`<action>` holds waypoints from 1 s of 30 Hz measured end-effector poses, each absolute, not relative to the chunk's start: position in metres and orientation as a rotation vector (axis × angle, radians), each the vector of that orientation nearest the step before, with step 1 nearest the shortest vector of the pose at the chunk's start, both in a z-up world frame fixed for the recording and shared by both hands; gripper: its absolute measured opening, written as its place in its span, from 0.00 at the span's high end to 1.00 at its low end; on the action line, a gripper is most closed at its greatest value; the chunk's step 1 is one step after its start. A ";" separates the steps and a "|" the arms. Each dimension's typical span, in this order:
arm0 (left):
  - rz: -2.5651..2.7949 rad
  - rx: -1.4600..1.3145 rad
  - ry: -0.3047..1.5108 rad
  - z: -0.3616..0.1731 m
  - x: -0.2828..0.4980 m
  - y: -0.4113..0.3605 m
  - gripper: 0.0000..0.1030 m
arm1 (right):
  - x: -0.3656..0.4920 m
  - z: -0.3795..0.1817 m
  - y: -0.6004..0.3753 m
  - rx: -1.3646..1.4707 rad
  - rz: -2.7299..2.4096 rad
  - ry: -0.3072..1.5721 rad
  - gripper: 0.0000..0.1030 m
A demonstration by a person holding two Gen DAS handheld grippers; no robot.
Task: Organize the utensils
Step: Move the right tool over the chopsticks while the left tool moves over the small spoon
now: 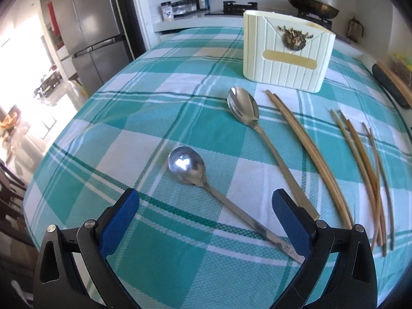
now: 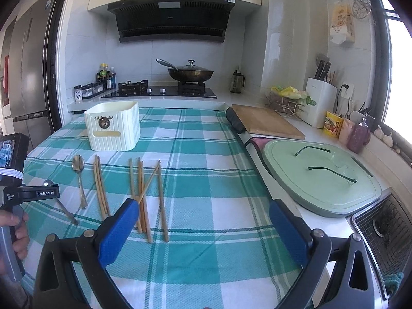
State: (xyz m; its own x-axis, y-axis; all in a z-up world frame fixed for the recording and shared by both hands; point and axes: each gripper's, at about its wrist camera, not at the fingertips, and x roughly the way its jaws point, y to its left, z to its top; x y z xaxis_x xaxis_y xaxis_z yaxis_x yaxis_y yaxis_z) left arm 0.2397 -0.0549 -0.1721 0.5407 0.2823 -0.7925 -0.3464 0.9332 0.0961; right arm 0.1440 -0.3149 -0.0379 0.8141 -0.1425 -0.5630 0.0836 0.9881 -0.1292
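A cream utensil holder [image 1: 285,56] stands at the far side of the checked cloth; it also shows in the right wrist view [image 2: 113,128]. Two steel spoons lie flat: a round-bowled spoon [image 1: 188,167] and a longer spoon [image 1: 243,108]. A pair of chopsticks [image 1: 306,152] lies to their right, then several loose crossed chopsticks [image 2: 146,193]. My left gripper [image 1: 206,206] is open, low over the round spoon's handle, which lies between the jaws. My right gripper [image 2: 200,213] is open and empty, above the cloth just right of the loose chopsticks.
The table has a green and white checked cloth [image 2: 206,180]. A wooden board [image 2: 265,123] and a green lid [image 2: 322,177] lie to the right, a sink [image 2: 386,231] beyond. A stove with a wok [image 2: 190,73] stands behind. A fridge [image 1: 95,31] is at the left.
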 end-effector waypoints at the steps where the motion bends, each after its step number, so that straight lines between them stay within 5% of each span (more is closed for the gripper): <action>1: 0.379 -0.067 0.933 -0.176 0.243 -0.057 0.01 | 0.155 -0.042 -0.318 -0.108 -0.121 0.627 0.00; 25: 0.180 0.130 1.054 -0.196 0.230 -0.026 0.00 | 0.293 -0.141 -0.302 -0.103 0.111 0.966 0.01; 27: 0.162 0.150 1.085 -0.195 0.227 -0.020 0.00 | 0.297 -0.145 -0.297 -0.125 0.124 0.986 0.05; 30: 0.163 0.162 1.135 -0.195 0.224 -0.008 0.00 | 0.300 -0.151 -0.291 -0.174 0.133 1.016 0.25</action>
State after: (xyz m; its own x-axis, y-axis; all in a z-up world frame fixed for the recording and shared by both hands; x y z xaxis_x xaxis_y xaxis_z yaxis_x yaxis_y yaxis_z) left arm 0.2237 -0.0081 -0.1949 0.4132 0.2112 -0.8858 -0.0473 0.9764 0.2107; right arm 0.3003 -0.2910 -0.1514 0.5204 0.0299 -0.8534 -0.1915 0.9780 -0.0825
